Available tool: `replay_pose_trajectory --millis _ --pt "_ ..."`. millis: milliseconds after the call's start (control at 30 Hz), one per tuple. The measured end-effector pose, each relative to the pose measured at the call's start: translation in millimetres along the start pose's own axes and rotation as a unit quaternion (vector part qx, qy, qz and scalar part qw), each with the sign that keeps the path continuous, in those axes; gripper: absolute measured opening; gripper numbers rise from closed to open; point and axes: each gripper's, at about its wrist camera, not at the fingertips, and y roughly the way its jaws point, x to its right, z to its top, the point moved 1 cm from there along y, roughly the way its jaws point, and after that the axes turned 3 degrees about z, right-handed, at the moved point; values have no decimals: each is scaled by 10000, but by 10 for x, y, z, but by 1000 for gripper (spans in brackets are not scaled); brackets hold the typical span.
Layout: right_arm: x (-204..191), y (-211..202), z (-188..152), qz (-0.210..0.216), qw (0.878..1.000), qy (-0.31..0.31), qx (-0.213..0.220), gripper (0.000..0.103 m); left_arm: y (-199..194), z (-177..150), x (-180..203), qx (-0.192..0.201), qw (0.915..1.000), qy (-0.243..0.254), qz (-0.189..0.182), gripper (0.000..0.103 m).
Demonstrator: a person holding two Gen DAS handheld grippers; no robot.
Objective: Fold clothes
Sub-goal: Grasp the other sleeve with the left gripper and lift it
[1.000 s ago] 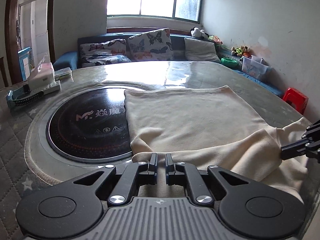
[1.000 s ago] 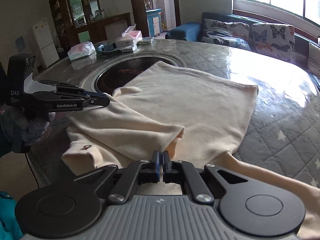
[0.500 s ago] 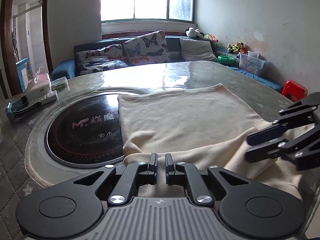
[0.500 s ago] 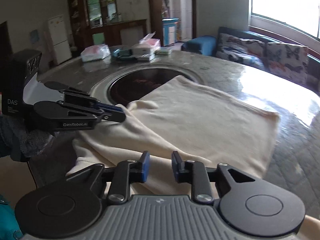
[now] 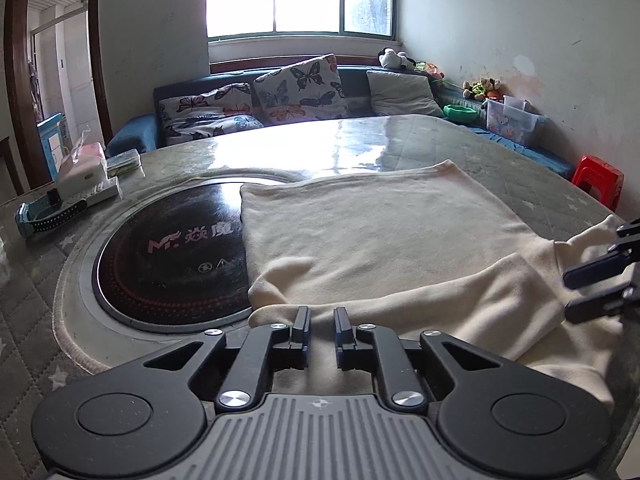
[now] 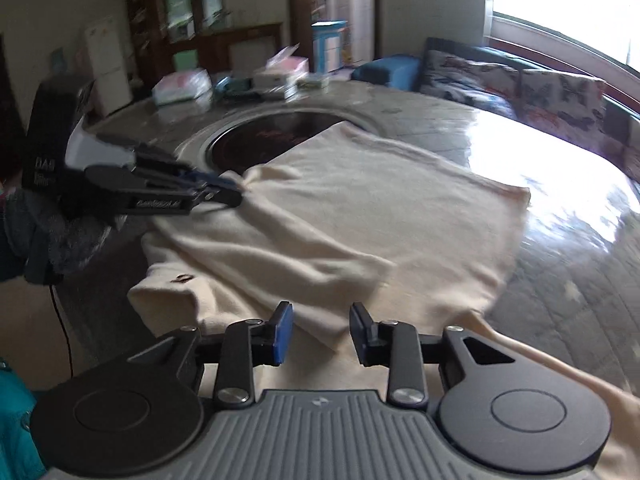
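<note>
A cream garment (image 5: 380,236) lies spread on the round table, with one sleeve folded across its near part (image 5: 460,300). It also shows in the right wrist view (image 6: 360,208). My left gripper (image 5: 321,320) is slightly open at the garment's near left edge; it shows from the side in the right wrist view (image 6: 224,194). My right gripper (image 6: 320,334) is open and empty just above the near sleeve area; its fingers (image 5: 596,272) show at the right edge of the left wrist view.
A black round hotplate (image 5: 168,252) is set in the table, partly under the garment. Tissue boxes and a blue strap (image 5: 60,200) lie at the far left. A sofa with butterfly cushions (image 5: 296,88) and a red stool (image 5: 598,178) stand beyond the table.
My right gripper has let go of the sleeve and opened wide. The sleeve now lies folded on the garment. My left gripper has opened slightly.
</note>
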Motion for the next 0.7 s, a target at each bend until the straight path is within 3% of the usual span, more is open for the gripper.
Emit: replay_pose_trajectory --millis 33,67,133,233,433,700 --pt "73 -74 -30 -117 9998 149 71 33 -15 14 21 11 10000 7 -19 34" --pt "168 -159 -70 -268 9990 341 148 37 -43 36 75 58 9999 55 -78 41" --pt "338 -278 -145 -555 9960 656 245 39 -98 79 184 147 9996 151 -204 41" --pt "548 -397 -274 -1026 9896 971 282 44 -142 120 377 198 9982 289 -477 54" --pt "992 -670 -673 -1982 9619 1840 404 53 -138 111 736 107 9943 560 -895 58" --pt "1347 -927 -1094 -2664 9279 2544 576 53 -148 70 1097 39 9889 937 -1154 59"
